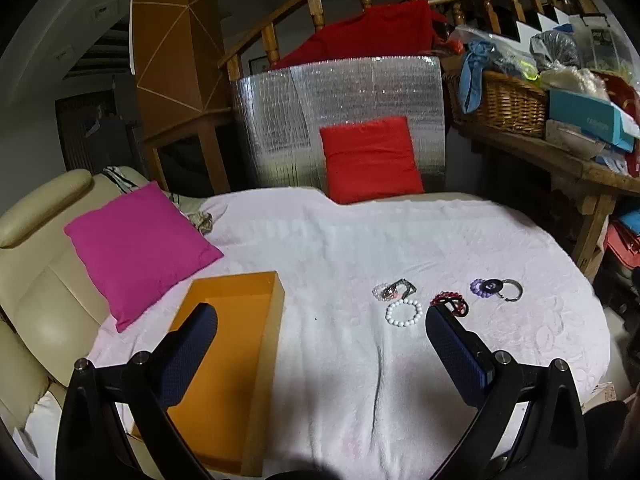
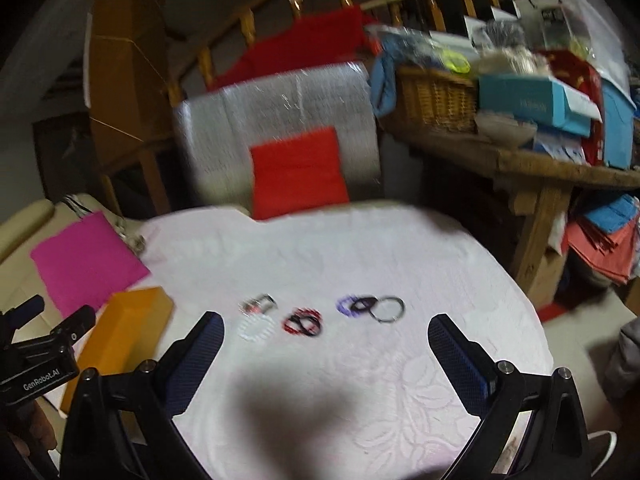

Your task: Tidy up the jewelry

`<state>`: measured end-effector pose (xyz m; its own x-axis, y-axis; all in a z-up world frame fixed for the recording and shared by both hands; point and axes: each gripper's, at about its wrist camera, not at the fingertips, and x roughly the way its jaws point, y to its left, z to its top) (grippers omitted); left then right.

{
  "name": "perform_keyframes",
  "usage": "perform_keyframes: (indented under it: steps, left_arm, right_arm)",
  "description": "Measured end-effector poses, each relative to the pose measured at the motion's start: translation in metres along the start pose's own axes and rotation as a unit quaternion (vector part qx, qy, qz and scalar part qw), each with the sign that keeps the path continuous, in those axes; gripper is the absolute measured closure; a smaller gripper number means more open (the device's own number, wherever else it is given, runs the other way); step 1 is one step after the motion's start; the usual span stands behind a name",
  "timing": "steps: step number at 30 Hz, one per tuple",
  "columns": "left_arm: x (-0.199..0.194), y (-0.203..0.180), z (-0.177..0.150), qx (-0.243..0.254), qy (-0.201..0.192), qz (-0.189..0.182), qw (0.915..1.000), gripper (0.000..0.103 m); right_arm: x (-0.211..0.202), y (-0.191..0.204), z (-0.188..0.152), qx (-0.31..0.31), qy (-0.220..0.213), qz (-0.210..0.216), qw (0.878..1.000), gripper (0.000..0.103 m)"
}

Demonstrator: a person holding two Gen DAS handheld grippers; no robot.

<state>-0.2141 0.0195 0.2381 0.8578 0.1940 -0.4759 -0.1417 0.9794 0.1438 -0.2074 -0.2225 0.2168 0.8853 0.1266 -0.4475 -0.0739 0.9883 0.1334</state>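
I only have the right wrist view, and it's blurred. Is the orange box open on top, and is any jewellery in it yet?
Observer: Yes, it's open. The left wrist view looks down into the orange box, and the part of the floor that shows is bare.
Operator: What is the pale ring nearest the box?
Observer: It's a white bead bracelet, lying flat on the white cloth, clear of the box.
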Motion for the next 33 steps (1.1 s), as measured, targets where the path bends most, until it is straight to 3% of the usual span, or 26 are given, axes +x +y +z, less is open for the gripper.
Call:
perform_keyframes:
  steps: [10, 17, 33]
  left_arm:
    - [-0.020, 0.000, 0.003, -0.008, -0.019, -0.006, 0.9998, 0.000]
    - [-0.012, 0.001, 0.003, -0.013, -0.015, -0.005, 0.9998, 0.000]
    - [0.001, 0.003, 0.000, -0.018, 0.001, -0.006, 0.9998, 0.000]
  right_arm:
    - [0.003, 0.020, 0.001, -0.025, 0.029, -0.011, 0.999, 0.000]
    - [0.009, 0.022, -0.003, -0.013, 0.031, -0.032, 0.999, 0.000]
    - [0.019, 0.031, -0.005, -0.021, 0.043, -0.037, 0.998, 0.000]
